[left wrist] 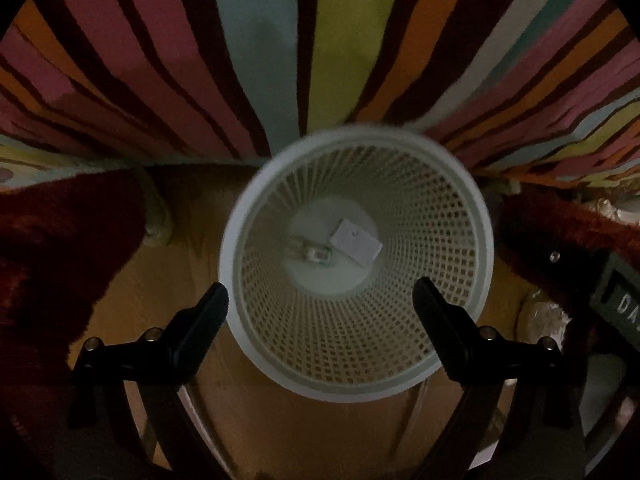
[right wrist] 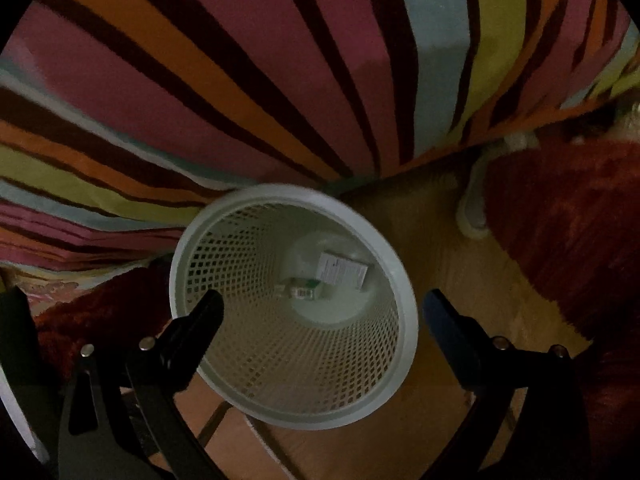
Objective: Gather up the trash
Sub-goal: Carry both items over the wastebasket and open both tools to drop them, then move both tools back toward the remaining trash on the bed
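A white mesh trash basket (left wrist: 452, 216) stands on the wooden floor, seen from above; it also shows in the right wrist view (right wrist: 240, 368). On its bottom lie a white paper box (left wrist: 356, 244) (right wrist: 342, 271) and a small clear plastic bottle (left wrist: 310, 254) (right wrist: 302, 291). My left gripper (left wrist: 320, 292) is open and empty, held above the basket's near rim. My right gripper (right wrist: 322, 302) is open and empty, also above the basket's mouth.
A bed with a striped multicoloured cover (left wrist: 260, 60) (right wrist: 240, 80) rises behind the basket. Dark red fluffy rugs (left wrist: 60, 248) (right wrist: 560, 232) lie on either side on the wooden floor (left wrist: 192, 240). A dark box with white lettering (left wrist: 620, 304) sits at right.
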`<move>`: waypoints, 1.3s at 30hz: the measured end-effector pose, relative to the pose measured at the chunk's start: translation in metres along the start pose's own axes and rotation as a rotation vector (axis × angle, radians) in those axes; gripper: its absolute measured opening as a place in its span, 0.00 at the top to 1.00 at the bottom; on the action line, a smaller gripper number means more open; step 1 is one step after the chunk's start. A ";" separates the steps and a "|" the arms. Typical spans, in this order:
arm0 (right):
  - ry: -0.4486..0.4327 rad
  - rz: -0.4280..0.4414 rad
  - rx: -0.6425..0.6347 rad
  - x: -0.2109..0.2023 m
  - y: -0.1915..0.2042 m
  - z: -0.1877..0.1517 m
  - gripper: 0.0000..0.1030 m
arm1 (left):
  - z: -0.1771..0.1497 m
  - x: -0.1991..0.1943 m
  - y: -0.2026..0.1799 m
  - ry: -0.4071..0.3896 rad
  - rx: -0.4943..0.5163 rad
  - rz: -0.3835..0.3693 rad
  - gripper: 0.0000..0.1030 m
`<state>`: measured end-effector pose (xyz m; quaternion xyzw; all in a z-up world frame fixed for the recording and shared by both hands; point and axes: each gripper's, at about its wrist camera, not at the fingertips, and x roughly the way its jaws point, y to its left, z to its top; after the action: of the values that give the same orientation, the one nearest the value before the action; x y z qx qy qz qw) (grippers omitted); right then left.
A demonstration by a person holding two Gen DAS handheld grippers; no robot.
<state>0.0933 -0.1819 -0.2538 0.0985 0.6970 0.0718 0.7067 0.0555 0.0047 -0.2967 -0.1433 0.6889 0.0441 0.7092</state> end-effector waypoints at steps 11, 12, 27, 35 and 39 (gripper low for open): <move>-0.270 0.013 -0.132 -0.077 0.026 -0.008 0.07 | -0.001 -0.084 0.000 -0.265 0.004 -0.026 0.12; -0.287 0.016 -0.142 -0.085 0.028 -0.008 0.07 | -0.001 -0.092 0.000 -0.288 0.010 -0.028 0.12; -0.656 -0.016 -0.286 -0.211 0.053 0.014 0.07 | 0.016 -0.228 -0.020 -0.665 0.167 0.025 0.09; -0.724 0.006 -0.299 -0.241 0.062 0.061 0.07 | 0.055 -0.258 -0.033 -0.729 0.153 -0.026 0.09; -0.734 0.020 -0.304 -0.249 0.064 0.083 0.07 | 0.080 -0.260 -0.041 -0.734 0.159 -0.009 0.09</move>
<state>0.1737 -0.1828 0.0040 0.0188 0.3784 0.1412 0.9146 0.1313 0.0216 -0.0325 -0.0655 0.3896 0.0360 0.9179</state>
